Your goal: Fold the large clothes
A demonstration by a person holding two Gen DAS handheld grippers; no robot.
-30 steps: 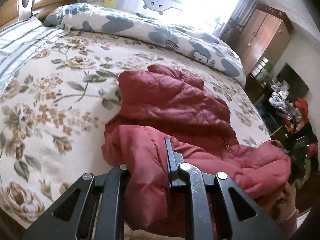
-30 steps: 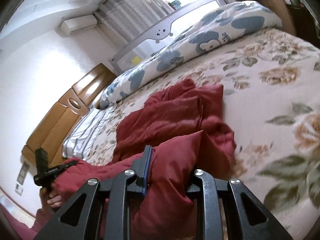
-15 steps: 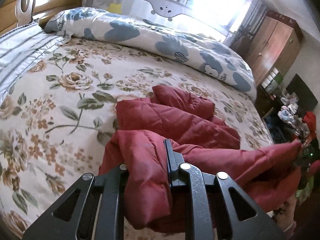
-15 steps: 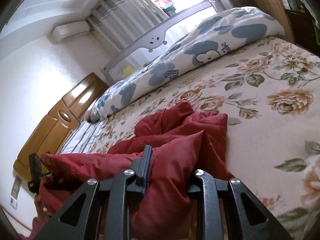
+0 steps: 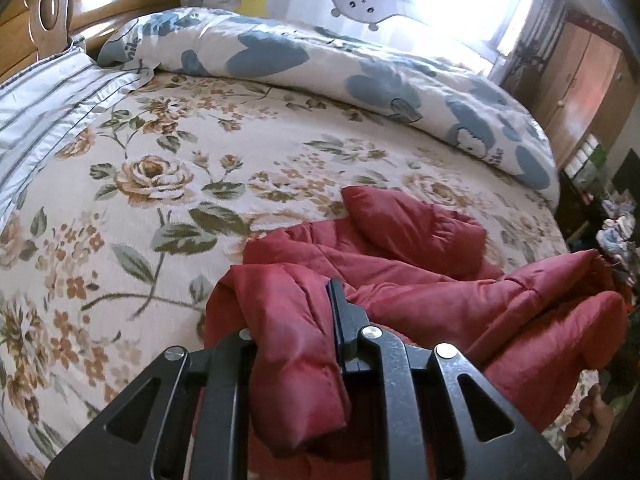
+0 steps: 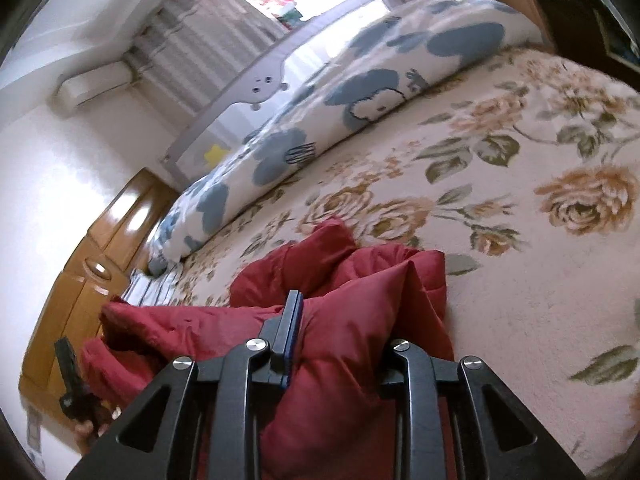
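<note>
— What lies beyond the tongs?

— A flowered bedspread [image 5: 168,184] stretches ahead of both, with a blue-and-white quilt [image 5: 360,80] rolled along its far edge, a striped pillow [image 5: 44,104] to the far left of the left tongs, and a wooden wardrobe [image 5: 580,80] off to their right. Nothing stands between the tongs and the bed.

— And the coat?

— The red coat [image 5: 400,264] is bunched on the bedspread just ahead. The left tongs [image 5: 296,320] are clamped on one padded fold, the right tongs [image 6: 340,344] on another, the fabric stretched between them.
</note>
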